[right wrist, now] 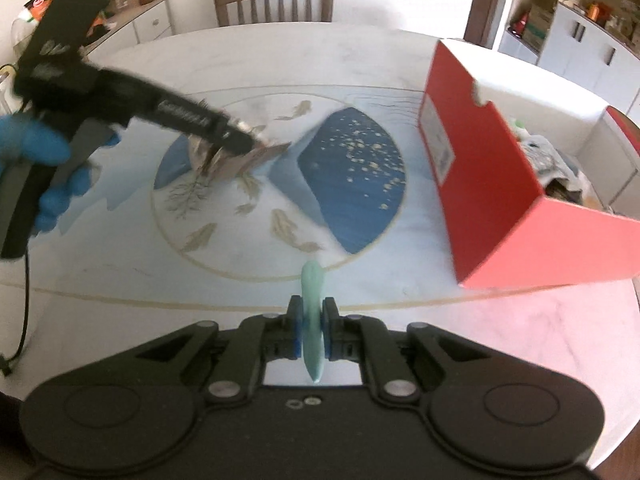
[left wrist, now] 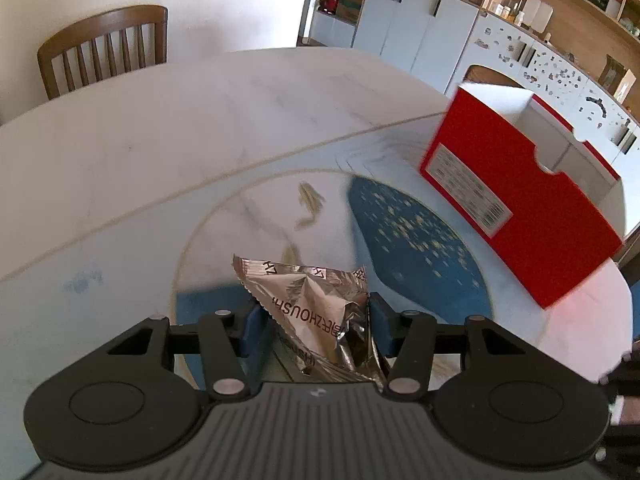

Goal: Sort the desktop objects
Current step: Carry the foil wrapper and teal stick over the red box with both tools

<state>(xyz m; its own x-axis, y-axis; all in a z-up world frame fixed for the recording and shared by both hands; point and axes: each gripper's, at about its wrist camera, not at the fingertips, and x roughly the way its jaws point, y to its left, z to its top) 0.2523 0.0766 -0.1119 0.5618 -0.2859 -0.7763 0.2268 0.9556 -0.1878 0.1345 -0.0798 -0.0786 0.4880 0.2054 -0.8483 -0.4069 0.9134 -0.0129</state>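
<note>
A crumpled silver foil packet (left wrist: 312, 300) with printed lettering sits between the blue pads of my left gripper (left wrist: 316, 320), which is shut on it. In the right wrist view the same left gripper (right wrist: 236, 144) carries the foil packet (right wrist: 260, 156) just above the table's painted centre, held by a blue-gloved hand (right wrist: 36, 148). My right gripper (right wrist: 312, 328) is shut on a thin mint-green piece (right wrist: 314, 284) that stands on edge between its pads. An open red box (right wrist: 492, 168) with a white inside stands at the right and holds several items (right wrist: 552, 160). The red box (left wrist: 520, 200) also shows at the right of the left wrist view.
The round marble table (left wrist: 160, 140) carries a painted blue and gold disc (right wrist: 352, 176) in its middle. A wooden chair (right wrist: 276, 0) stands at the far side. White cabinets (left wrist: 420, 28) and shelves line the wall behind the box. A black cable (right wrist: 26, 300) hangs at the left edge.
</note>
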